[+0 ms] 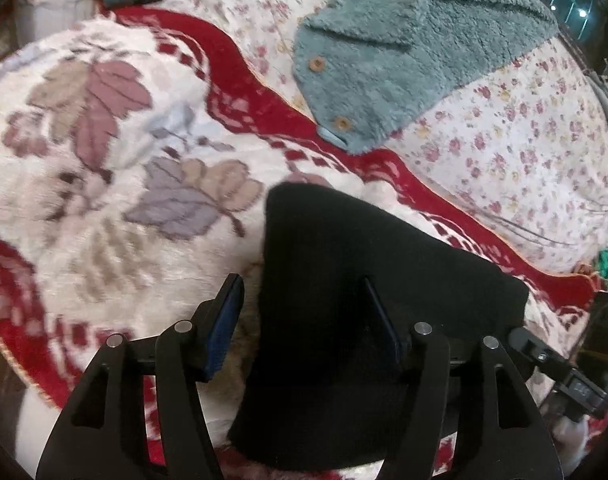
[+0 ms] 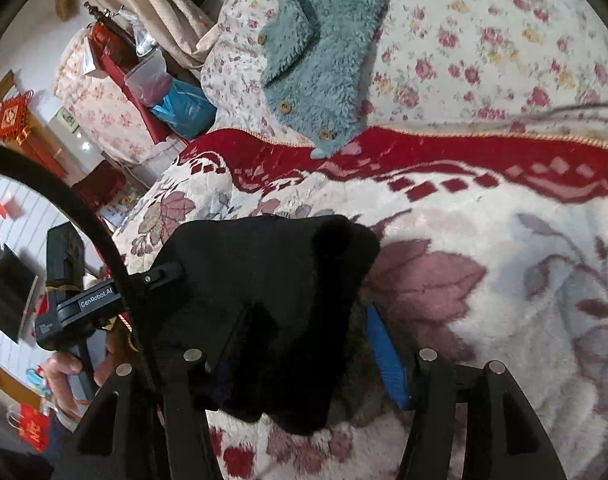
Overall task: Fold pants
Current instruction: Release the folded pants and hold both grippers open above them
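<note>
The black pants point(image 1: 343, 280) lie bunched on a plush leaf-patterned blanket point(image 1: 104, 160) with a red border. My left gripper point(image 1: 304, 320) is open, its jaws wide apart; the left edge of the pants lies between its fingers and drapes over the right finger. In the right wrist view the pants point(image 2: 264, 280) lie between the fingers of my right gripper point(image 2: 307, 344), which is also open; the cloth covers the left finger and its blue right pad point(image 2: 387, 356) shows beside the cloth. The left gripper's body point(image 2: 80, 308) shows at left, held by a hand.
A teal fleece garment with wooden buttons point(image 1: 403, 52) lies on the floral quilt point(image 1: 503, 152) beyond the blanket, also in the right wrist view point(image 2: 315, 52). Bags and boxes point(image 2: 160, 88) stand past the bed's far edge. A thin cord point(image 1: 535, 232) lies on the quilt at right.
</note>
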A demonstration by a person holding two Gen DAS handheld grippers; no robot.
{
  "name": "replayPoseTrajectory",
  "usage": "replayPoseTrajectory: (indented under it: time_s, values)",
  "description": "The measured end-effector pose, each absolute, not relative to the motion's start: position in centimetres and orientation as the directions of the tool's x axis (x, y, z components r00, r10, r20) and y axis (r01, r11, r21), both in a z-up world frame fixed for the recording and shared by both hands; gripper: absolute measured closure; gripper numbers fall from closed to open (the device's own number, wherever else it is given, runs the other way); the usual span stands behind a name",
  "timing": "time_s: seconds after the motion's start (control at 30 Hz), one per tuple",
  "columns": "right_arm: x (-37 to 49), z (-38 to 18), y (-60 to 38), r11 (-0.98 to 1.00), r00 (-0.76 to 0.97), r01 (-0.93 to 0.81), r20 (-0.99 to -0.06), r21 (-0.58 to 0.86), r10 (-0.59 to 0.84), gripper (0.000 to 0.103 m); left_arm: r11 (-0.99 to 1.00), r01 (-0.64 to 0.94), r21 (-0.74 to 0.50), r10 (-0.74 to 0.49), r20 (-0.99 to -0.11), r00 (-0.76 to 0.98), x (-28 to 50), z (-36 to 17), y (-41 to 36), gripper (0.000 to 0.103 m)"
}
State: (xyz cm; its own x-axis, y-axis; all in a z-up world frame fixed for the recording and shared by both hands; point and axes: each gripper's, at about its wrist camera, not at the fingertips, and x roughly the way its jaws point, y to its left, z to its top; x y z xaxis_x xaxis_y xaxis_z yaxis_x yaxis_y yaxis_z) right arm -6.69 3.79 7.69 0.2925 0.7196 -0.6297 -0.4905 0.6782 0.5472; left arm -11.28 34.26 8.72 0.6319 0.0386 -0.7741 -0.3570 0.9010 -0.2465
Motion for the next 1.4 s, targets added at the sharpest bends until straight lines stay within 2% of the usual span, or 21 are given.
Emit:
replayPoseTrajectory:
  time_s: [0.3, 0.73, 1.13, 1.4]
  values:
    - [-8.7, 11.5, 2.7, 0.656, 0.345, -0.524, -0.569, 0.542, 0.746, 0.046, 0.906, -0.383, -0.178, 0.144, -0.723, 0.676, -14.0, 12.4, 32.7, 0.042]
    - [-11.2, 14.1, 4.1, 0.614, 0.346, -0.584, -0.522, 0.531, 0.780, 0.046, 0.936, -0.317, -0.152, 0.137, -0.673, 0.727, -15.4, 14.7, 27.4, 0.042]
    - [-11.9, 13.9, 4.6, 0.616, 0.339, -0.593, -0.534, 0.518, 0.775, 0.046, 0.946, -0.298, -0.126, 0.138, -0.678, 0.722, -15.5, 14.3, 25.9, 0.042]
    - [-11.1, 13.0, 4.8, 0.632, 0.325, -0.570, -0.562, 0.525, 0.760, 0.046, 0.939, -0.308, -0.154, 0.122, -0.688, 0.716, -15.4, 13.8, 27.4, 0.042]
